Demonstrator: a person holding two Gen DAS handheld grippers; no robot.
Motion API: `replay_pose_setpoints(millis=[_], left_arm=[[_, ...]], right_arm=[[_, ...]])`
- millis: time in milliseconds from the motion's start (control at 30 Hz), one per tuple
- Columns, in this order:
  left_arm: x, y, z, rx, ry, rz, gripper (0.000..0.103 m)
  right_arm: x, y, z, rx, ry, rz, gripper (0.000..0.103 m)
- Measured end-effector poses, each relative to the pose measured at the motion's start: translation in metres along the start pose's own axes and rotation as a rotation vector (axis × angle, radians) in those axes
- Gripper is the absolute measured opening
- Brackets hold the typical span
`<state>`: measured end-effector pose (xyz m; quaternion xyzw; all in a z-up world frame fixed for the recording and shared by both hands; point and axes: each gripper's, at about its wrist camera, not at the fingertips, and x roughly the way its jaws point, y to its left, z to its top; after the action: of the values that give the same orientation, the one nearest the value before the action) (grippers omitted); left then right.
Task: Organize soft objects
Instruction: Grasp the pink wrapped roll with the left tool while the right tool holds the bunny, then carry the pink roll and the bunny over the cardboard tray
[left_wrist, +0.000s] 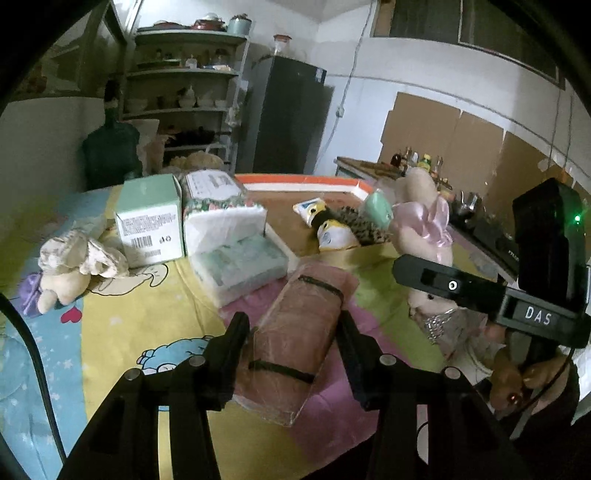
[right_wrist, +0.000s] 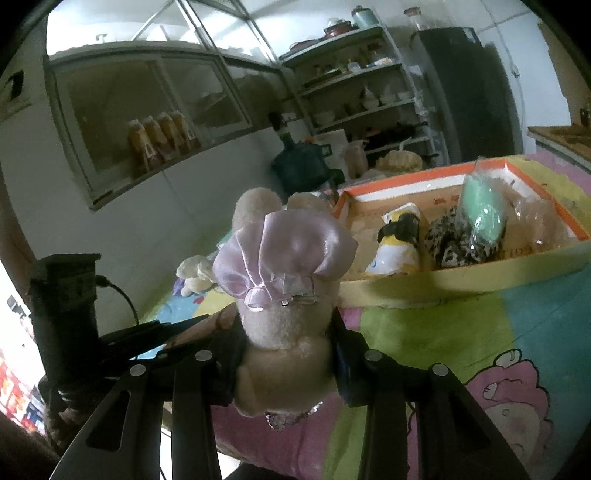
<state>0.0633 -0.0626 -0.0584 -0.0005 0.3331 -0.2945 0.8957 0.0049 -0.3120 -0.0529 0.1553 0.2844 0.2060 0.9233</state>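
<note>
Kitchen-type room, shelving and dark fridge at the back; work surface is a desk under a cartoon-print sheet (left_wrist: 122, 310).

Left tool (left_wrist: 293, 332): jaws part-closed, straddling a wrapped pink roll (left_wrist: 299, 332) with black straps; pads look to be against its sides, contact not certain.

Right tool (right_wrist: 288, 343): clamped on a beige plush toy (right_wrist: 284, 332) with a lilac satin bow, held clear of the sheet.

Left view, 11 o'clock: plastic-wrapped packs (left_wrist: 240, 266), green carton (left_wrist: 149, 225), another plush (left_wrist: 70, 269) at 9.

Far, 1 o'clock: orange-rimmed box (left_wrist: 360, 188) containing a penguin toy (left_wrist: 332, 232), spotted fabric, mint item.
</note>
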Motion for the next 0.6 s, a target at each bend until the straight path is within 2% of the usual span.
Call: replay_pose_setpoints(millis=[300,600], left_arm=[[-0.016,-0.030,0.020,-0.012,-0.109,0.062,0.048],[0.002,-0.045,0.053,-0.061,-0.146,0.074,0.048]], right_arm=[[-0.026,0.001,0.003,-0.017,-0.068,-0.082,0.041],[-0.043,-0.020,0.019,0.001,-0.106,-0.136,0.041]])
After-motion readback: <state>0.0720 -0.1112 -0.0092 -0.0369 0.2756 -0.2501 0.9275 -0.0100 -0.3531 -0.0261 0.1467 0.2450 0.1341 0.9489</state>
